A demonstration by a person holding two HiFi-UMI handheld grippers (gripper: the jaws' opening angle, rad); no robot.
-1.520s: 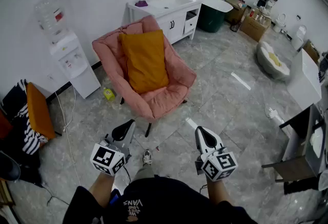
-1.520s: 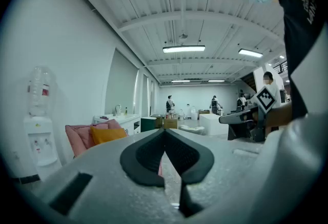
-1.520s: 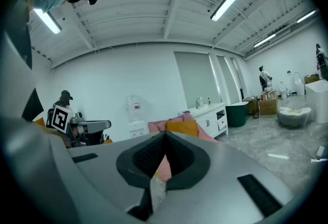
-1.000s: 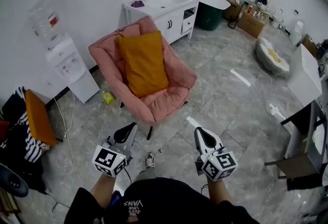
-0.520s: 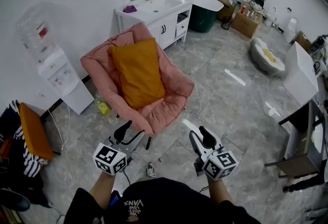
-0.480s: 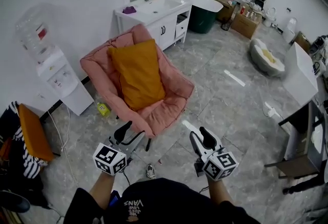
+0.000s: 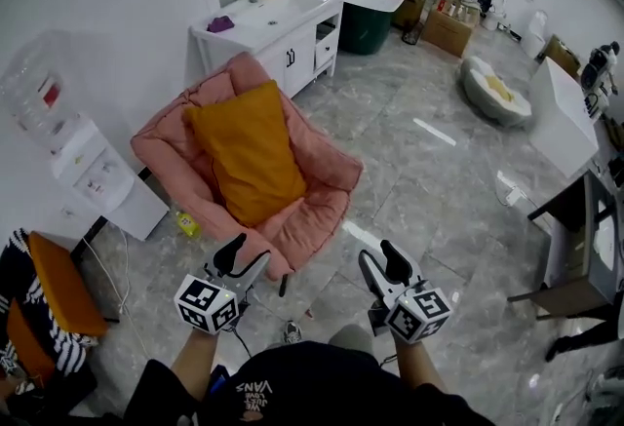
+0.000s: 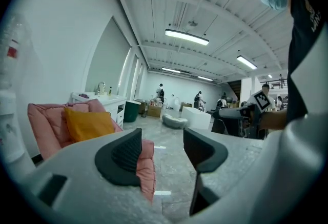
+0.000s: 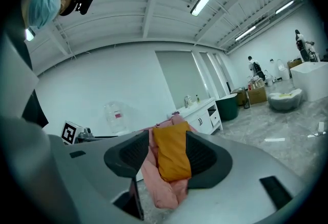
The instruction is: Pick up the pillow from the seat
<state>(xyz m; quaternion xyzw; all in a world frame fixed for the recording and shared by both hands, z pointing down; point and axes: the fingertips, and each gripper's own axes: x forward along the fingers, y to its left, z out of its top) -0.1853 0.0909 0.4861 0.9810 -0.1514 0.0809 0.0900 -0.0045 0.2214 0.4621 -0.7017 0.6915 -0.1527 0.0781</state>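
While both grippers hang in the air short of the chair, neither touches anything: the left gripper holds its jaws well apart with only floor and the chair's edge seen through the gap, and the right gripper has its jaws opening, with nothing between them but a far-off sight of the pillow. The orange pillow leans upright against the back of the pink chair, its lower end on the seat, well ahead of both tools. Only the head view shows the two grippers side by side, along with the white vanity behind the chair, the water dispenser to its left and a second orange cushion at the left edge. The left gripper view alone shows several people standing far down the room, while the right gripper view frames the pillow between its pads. Counted: two grippers, one chair, one pillow on it, one other cushion.
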